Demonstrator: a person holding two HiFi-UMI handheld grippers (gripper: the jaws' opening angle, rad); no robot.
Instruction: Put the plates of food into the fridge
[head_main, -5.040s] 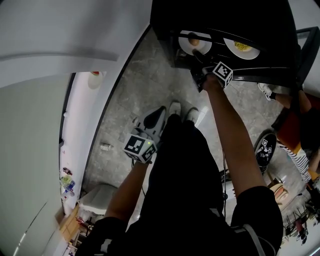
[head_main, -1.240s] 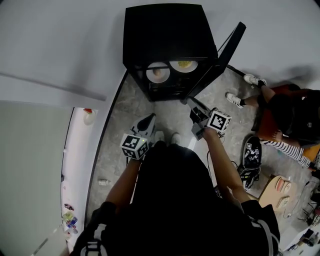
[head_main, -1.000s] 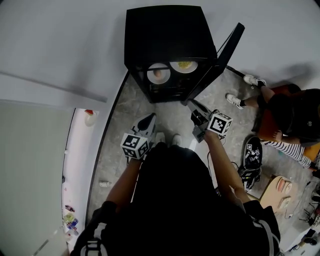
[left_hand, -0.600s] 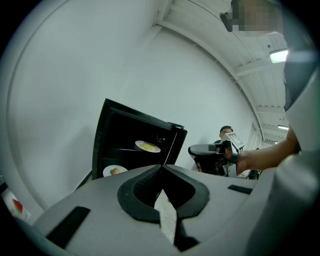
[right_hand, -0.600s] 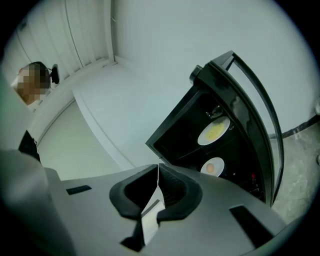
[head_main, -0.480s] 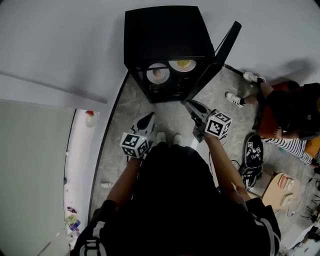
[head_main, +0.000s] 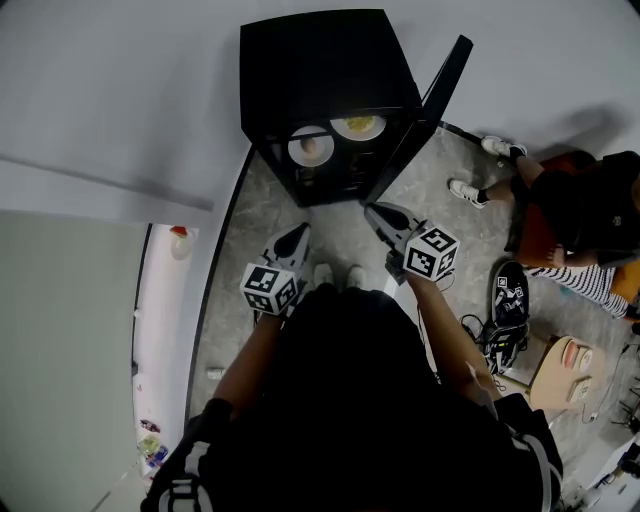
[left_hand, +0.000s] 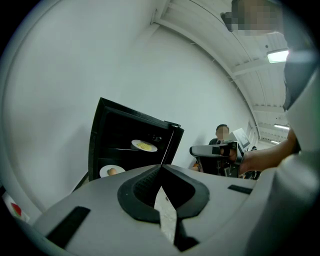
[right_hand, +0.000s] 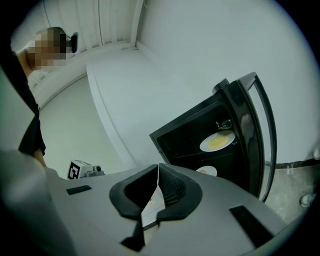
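Both plates now sit inside the fridge (head_main: 320, 70). The right gripper (head_main: 370, 209), which reached in at the shelf 5 s ago, is out again and well apart from it, and the person stands further back.

Fridge: black, low, against the wall. Its door (head_main: 425, 105) hangs wide open to the right. A seated bystander (head_main: 585, 205) has feet near the door's far edge, and cables (head_main: 495, 340) lie on the floor (head_main: 340, 225) just right of the person.

Grippers: the right one's jaws are pressed together w/ nothing between them. The left gripper (head_main: 299, 232) is also pressed together and empty, held low in front of the body.

Plates: the plate w/ yellow food (head_main: 358, 126) is on the upper shelf. The plate w/ the round brownish item (head_main: 310, 147) is on the one below, left of it.

Risks, as I judge them:
- Main one is the door – food is in, but the job isn't really done while it gapes.
- A push w/ closed, smooth jaw tips could skid off the door edge.
- A hard swing could jolt the plates on their shelves; can't tell how near the shelf fronts they sit.
- A step to the right to reach the door could snag the cables.
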